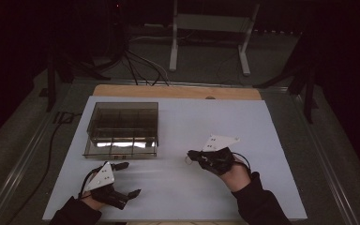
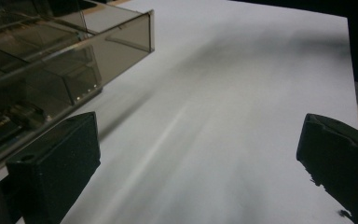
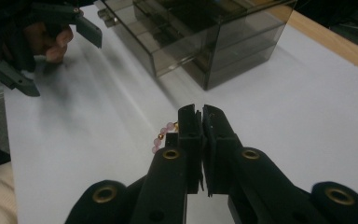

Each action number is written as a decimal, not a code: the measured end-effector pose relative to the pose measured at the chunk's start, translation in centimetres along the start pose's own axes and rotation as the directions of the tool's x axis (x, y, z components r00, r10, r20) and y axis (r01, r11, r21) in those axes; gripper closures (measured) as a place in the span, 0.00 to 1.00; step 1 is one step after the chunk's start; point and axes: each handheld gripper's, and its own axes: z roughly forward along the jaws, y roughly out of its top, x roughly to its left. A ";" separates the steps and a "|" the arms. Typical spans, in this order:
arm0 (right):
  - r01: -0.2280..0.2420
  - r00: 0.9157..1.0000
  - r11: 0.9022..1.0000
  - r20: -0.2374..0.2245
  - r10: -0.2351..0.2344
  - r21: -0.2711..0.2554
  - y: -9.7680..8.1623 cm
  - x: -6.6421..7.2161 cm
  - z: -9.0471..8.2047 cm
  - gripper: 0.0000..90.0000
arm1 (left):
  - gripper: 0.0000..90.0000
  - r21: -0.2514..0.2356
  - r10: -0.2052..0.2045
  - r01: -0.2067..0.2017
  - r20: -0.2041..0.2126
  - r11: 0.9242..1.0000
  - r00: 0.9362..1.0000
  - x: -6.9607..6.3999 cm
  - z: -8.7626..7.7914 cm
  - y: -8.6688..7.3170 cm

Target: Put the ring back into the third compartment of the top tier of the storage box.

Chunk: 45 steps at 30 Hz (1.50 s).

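A string of small pink beads with a gold one [image 3: 161,135] hangs from my right gripper [image 3: 201,112], whose jaws are shut on it just above the white table top [image 3: 307,102]. In the high view that gripper [image 1: 191,153] is right of centre and points left, with the beads [image 1: 186,161] dangling at its tip. My left gripper [image 1: 132,178] rests near the front left of the table, jaws wide open and nothing between them [image 2: 196,126]. A smoky see-through drawer box [image 1: 122,129] stands at the left, behind the left gripper.
The box [image 2: 51,60] has several compartments and low drawers facing the front [image 3: 205,32]. A wooden strip [image 1: 178,91] runs along the table's far edge. Cables and a white stand [image 1: 211,28] are on the floor beyond. The left gripper [image 3: 65,65] also appears across the table.
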 end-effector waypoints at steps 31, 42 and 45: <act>0.010 1.000 1.000 -0.015 -0.011 -0.028 4.9 -0.8 2.0 0.97 | 0.01 -0.003 0.007 -0.007 -0.007 1.000 1.000 0.0 0.0 0.0; 0.025 1.000 0.999 -0.011 -0.025 -0.021 6.7 -0.8 3.2 0.97 | 0.01 -0.009 0.003 -0.003 -0.006 1.000 1.000 0.1 -0.1 0.0; 0.027 0.999 0.999 -0.019 -0.028 -0.024 7.1 -0.7 3.4 0.97 | 0.01 -0.004 0.001 -0.001 -0.006 1.000 1.000 0.1 -0.1 0.0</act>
